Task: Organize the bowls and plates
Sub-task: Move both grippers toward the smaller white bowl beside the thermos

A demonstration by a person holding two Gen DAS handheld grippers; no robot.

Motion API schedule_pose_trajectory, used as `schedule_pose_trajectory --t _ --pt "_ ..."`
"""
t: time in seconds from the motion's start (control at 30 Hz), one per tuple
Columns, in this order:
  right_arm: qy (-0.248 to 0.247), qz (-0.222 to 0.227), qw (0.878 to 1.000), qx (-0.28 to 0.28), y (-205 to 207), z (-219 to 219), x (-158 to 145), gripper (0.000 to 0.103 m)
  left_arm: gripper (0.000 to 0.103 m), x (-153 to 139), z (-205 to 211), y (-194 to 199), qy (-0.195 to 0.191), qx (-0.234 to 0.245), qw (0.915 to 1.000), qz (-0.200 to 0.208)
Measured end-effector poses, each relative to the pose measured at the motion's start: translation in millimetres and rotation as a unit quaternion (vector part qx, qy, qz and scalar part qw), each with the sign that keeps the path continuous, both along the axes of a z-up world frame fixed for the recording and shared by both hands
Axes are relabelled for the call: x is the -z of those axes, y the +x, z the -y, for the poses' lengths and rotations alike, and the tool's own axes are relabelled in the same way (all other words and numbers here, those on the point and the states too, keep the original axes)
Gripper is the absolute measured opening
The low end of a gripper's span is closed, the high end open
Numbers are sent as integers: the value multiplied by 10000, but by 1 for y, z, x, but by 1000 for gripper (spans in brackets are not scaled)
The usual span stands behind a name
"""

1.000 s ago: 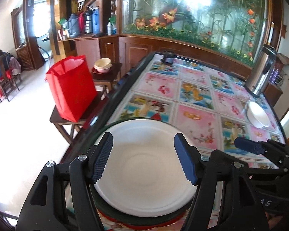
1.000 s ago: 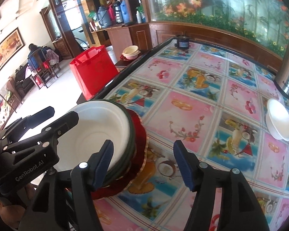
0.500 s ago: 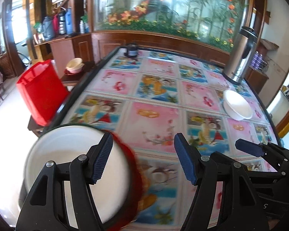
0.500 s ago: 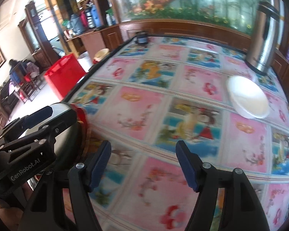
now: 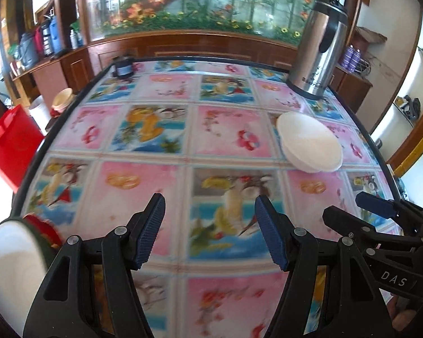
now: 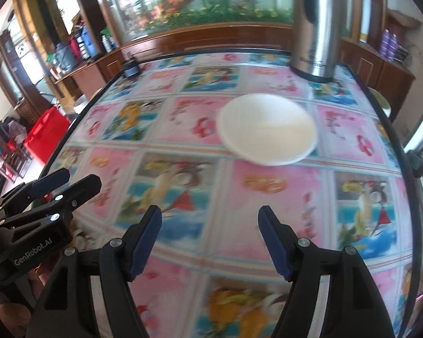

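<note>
Across the lower half of the left wrist view our left gripper (image 5: 210, 228) hangs over the patterned tablecloth (image 5: 143, 177), its blue-padded jaws spread apart with only cloth between them. Our right gripper (image 5: 380, 211) pokes in at the lower right edge of that frame, seen side-on. At the far lower left a stack of dishes (image 5: 19, 256) sits at the table's near corner: a white plate on top, a dark green rim beneath it and a red one under that, all blurred. Right of centre a white bowl (image 5: 308, 143) stands alone on the cloth, well apart from the stack, and above it, at the upper right, a steel thermos jug (image 5: 318, 50) stands upright. A small dark jar (image 5: 123, 67) sits at the table's far left corner, and a red bag (image 5: 10, 143) shows off the left edge.

Low in the right wrist view, our right gripper (image 6: 210, 231) has just been opening; its jaws stand apart and hold nothing. Just above centre lies the white bowl (image 6: 268, 128), beyond the fingertips and untouched. Our left gripper (image 6: 48, 194) enters at the left edge.
</note>
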State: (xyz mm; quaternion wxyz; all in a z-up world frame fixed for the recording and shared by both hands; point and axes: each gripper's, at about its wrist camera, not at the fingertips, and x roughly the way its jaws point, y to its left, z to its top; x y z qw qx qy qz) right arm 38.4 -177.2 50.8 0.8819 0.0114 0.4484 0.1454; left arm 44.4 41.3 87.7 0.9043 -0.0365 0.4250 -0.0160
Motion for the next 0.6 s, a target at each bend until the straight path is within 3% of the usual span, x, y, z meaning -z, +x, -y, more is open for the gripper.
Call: schedule_pose_trajectory --t 0.43,0.6 --pt "29 39 9976 689 60 81 -4 75 67 8 63 92 -2 227 9995 -232" --pt "82 -105 9968 783 92 93 4 75 67 23 80 125 109 256 9986 -452"
